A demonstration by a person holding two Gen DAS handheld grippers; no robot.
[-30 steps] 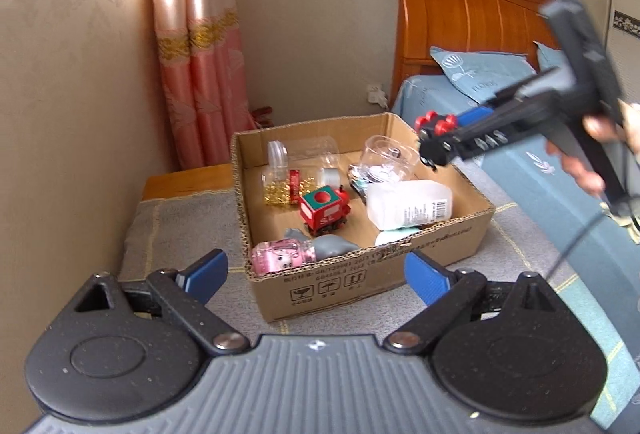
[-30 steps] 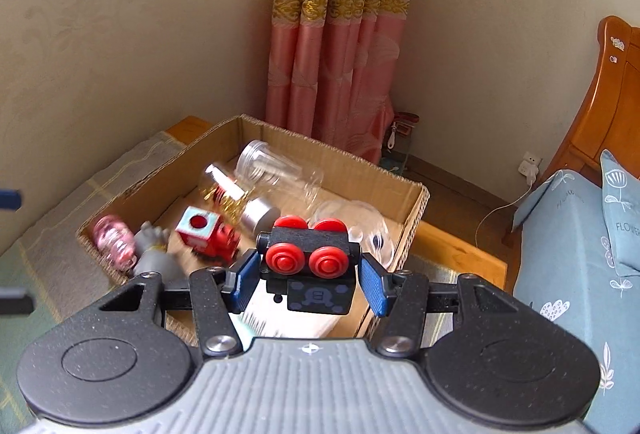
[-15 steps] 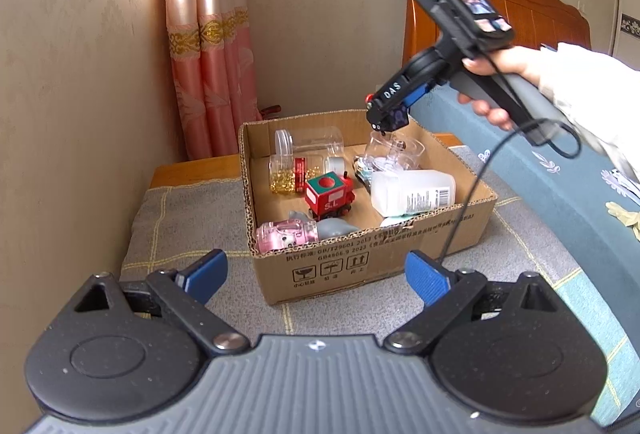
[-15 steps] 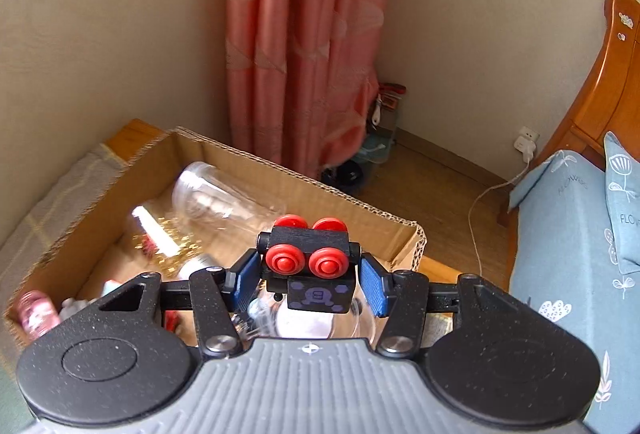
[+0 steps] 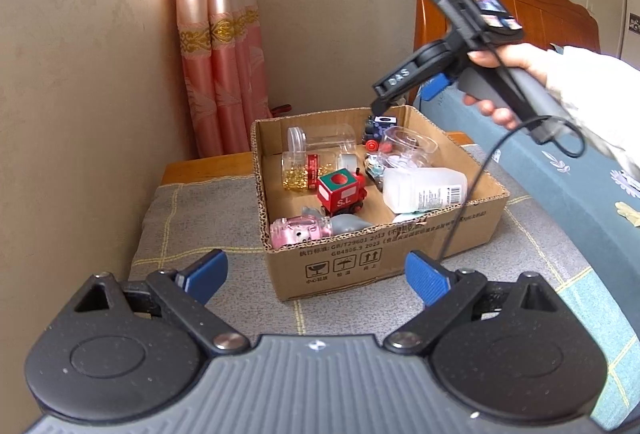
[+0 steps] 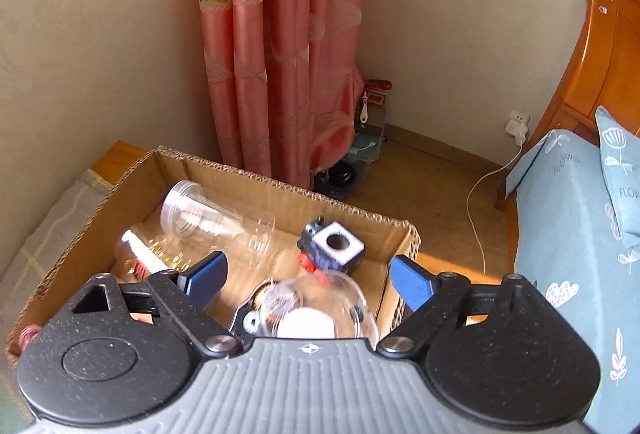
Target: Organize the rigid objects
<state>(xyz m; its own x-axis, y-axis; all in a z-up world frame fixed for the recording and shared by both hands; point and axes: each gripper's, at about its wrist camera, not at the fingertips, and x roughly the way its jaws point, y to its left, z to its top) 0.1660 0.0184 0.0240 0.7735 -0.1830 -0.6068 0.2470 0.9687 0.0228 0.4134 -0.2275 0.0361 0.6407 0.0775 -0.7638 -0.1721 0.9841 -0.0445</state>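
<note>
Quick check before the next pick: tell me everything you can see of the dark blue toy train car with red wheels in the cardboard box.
The dark blue toy train car with red wheels lies at the far right corner of the open cardboard box, free of the right gripper, whose jaws have just been opening and now stand wide with nothing between them. It looks like painted wood or plastic: a blocky body, a white square face with a round hole turned upward, and red wheels low on its near side. It sits tilted behind a clear plastic jar; whether they touch is unclear.
</note>
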